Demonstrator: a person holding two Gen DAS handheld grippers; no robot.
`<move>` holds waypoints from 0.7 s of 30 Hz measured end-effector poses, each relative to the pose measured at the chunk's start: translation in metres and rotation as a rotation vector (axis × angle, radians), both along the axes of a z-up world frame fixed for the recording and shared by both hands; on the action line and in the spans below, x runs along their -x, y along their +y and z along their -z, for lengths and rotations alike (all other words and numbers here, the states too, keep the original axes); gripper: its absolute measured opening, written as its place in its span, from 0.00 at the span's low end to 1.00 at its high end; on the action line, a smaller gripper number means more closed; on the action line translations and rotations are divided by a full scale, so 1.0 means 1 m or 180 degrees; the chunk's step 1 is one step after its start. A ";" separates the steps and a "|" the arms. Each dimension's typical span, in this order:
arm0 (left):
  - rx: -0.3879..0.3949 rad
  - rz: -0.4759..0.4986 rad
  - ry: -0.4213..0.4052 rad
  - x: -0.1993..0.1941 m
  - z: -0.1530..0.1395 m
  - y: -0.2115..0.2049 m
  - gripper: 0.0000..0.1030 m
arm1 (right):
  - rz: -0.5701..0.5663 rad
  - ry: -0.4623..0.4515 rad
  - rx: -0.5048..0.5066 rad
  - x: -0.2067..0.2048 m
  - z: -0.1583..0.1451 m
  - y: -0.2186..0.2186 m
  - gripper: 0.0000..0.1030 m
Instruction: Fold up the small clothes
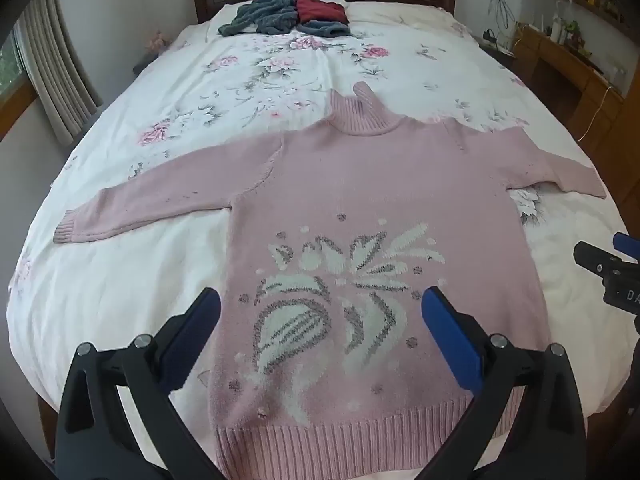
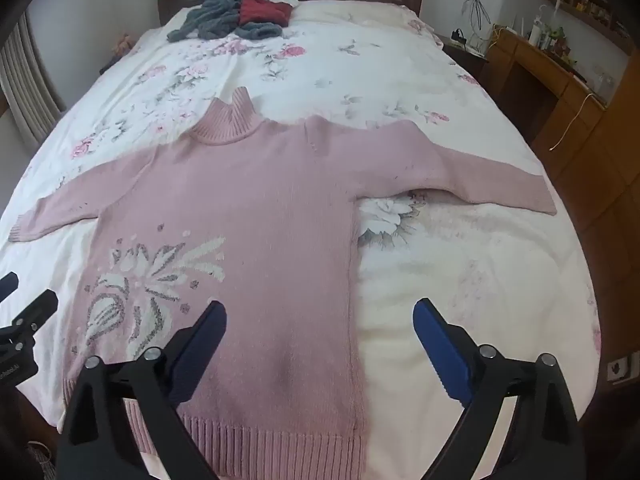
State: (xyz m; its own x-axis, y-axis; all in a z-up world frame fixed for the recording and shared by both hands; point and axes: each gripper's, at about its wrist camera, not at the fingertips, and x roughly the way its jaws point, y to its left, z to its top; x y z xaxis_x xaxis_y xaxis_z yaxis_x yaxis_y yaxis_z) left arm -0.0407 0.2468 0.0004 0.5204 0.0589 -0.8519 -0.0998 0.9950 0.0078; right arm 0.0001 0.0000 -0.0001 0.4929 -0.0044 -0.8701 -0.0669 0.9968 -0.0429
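Observation:
A pink knitted turtleneck sweater (image 1: pixel 360 184) (image 2: pixel 248 208) lies flat on the bed, front up, both sleeves spread out sideways, with a white and grey flower pattern on its lower front. My left gripper (image 1: pixel 320 300) hovers open above the sweater's lower half, near the ribbed hem. My right gripper (image 2: pixel 320 312) is open too, above the sweater's right side edge, with nothing between its fingers. The right gripper (image 1: pixel 608 268) shows at the right edge of the left wrist view. The left gripper (image 2: pixel 20 320) shows at the left edge of the right wrist view.
The bed carries a white floral cover (image 1: pixel 248 76) (image 2: pixel 460 264). A pile of grey and red clothes (image 1: pixel 292 10) (image 2: pixel 240 16) lies near the dark headboard. A wooden desk with small items (image 2: pixel 552 72) stands right of the bed; curtains (image 1: pixel 56 68) hang at the left.

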 end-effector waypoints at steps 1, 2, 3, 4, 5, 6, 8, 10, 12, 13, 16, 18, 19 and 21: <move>0.0025 -0.0003 0.0019 0.000 0.000 0.001 0.97 | -0.0007 0.0006 -0.0013 0.000 0.000 0.000 0.92; 0.0052 -0.0004 0.0033 0.000 0.001 0.002 0.97 | -0.0011 0.0019 -0.0036 -0.001 0.001 -0.001 0.92; 0.0060 -0.0012 0.0043 0.000 0.001 0.003 0.97 | -0.0008 0.0030 -0.0049 -0.001 0.001 -0.002 0.93; 0.0055 -0.0017 0.0050 0.000 0.001 0.004 0.97 | -0.0005 0.0046 -0.0047 -0.003 -0.001 -0.002 0.93; -0.0017 -0.0011 -0.0100 0.005 -0.002 0.005 0.97 | -0.0012 0.0029 -0.0049 -0.005 -0.003 -0.002 0.93; -0.0067 -0.0009 -0.0044 0.001 -0.002 0.003 0.97 | -0.0023 -0.0023 -0.0053 -0.002 -0.005 -0.002 0.93; -0.0080 -0.0007 0.0014 -0.003 -0.002 0.002 0.97 | -0.0025 -0.0008 -0.0059 -0.004 -0.006 -0.002 0.93; -0.0098 -0.0011 -0.0008 0.000 -0.003 0.001 0.97 | -0.0036 -0.0006 -0.0029 -0.006 -0.007 0.000 0.93; -0.0116 -0.0035 0.0004 -0.001 -0.003 0.002 0.97 | -0.0030 0.0010 -0.0057 -0.006 -0.008 -0.002 0.93; -0.0117 -0.0030 0.0009 -0.002 -0.004 0.003 0.97 | -0.0024 0.0003 -0.0061 -0.006 -0.006 0.000 0.93; -0.0141 -0.0043 -0.0003 -0.003 0.000 0.003 0.97 | -0.0028 0.0005 -0.0031 -0.007 0.001 0.005 0.93; -0.0154 -0.0038 -0.0010 -0.004 0.001 0.003 0.97 | -0.0028 0.0013 -0.0035 -0.008 0.003 0.005 0.93; -0.0161 -0.0039 -0.0017 -0.003 0.001 0.003 0.97 | -0.0022 0.0012 -0.0029 -0.008 0.004 0.005 0.93; -0.0181 -0.0030 -0.0029 -0.003 0.000 0.002 0.97 | -0.0020 0.0013 -0.0024 -0.008 0.006 0.005 0.93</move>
State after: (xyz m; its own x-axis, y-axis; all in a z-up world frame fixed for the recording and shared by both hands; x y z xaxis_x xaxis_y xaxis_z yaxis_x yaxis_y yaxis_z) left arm -0.0382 0.2483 0.0006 0.5272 0.1119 -0.8423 -0.1094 0.9920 0.0633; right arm 0.0082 0.0051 -0.0057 0.4893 0.0054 -0.8721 -0.0734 0.9967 -0.0350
